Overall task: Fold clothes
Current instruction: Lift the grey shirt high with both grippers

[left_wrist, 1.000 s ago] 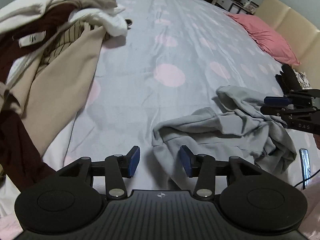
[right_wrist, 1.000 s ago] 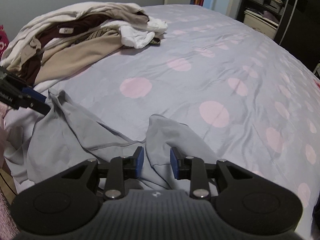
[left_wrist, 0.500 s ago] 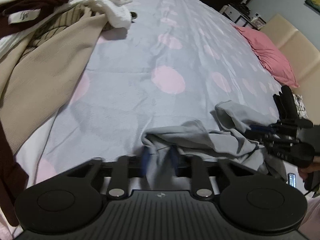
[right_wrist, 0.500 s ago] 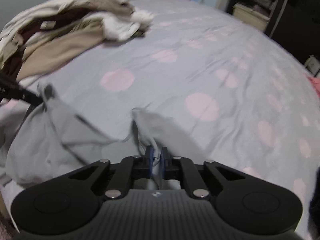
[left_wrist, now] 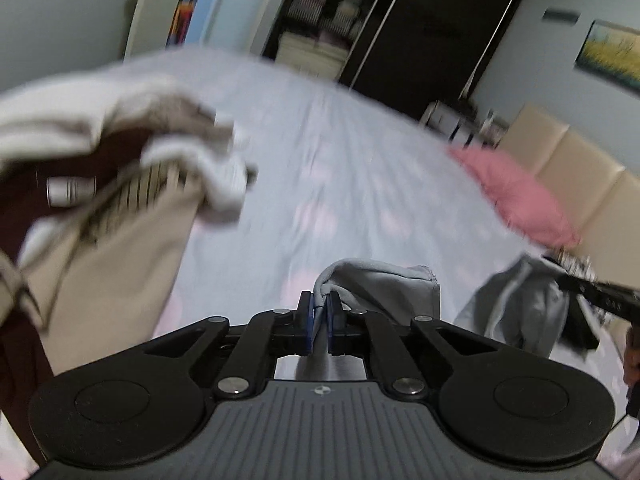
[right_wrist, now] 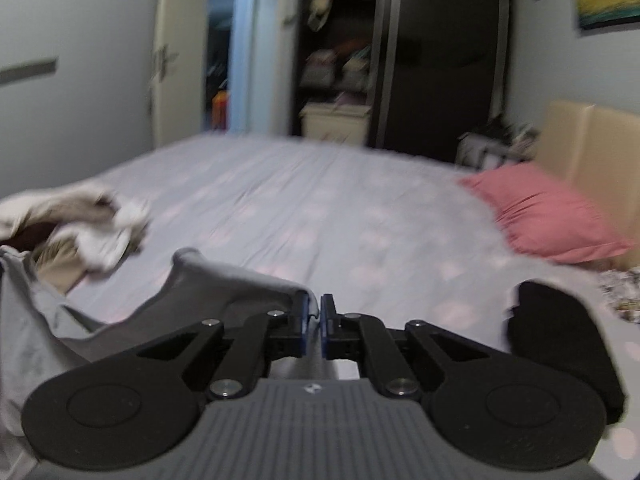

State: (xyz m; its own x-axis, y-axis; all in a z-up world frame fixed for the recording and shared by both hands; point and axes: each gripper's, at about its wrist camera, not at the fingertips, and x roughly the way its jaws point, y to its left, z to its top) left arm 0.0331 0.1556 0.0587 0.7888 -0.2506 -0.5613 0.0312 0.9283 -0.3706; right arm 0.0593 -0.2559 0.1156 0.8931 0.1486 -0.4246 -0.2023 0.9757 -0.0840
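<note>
a pink pillow (right_wrist: 552,216) lies by the beige headboard (right_wrist: 592,136), near a dark wardrobe (right_wrist: 436,52).

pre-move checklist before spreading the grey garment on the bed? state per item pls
1. Left gripper shut on grey garment: ok.
2. Right gripper shut on the garment's edge: ok.
3. Garment lifted off the bed: cannot tell, lower part hidden.
4. Open sheet ahead for laying it flat: ok.
5. Clothes pile apart from the garment: ok.
6. Pink pillow out of the way: ok.
</note>
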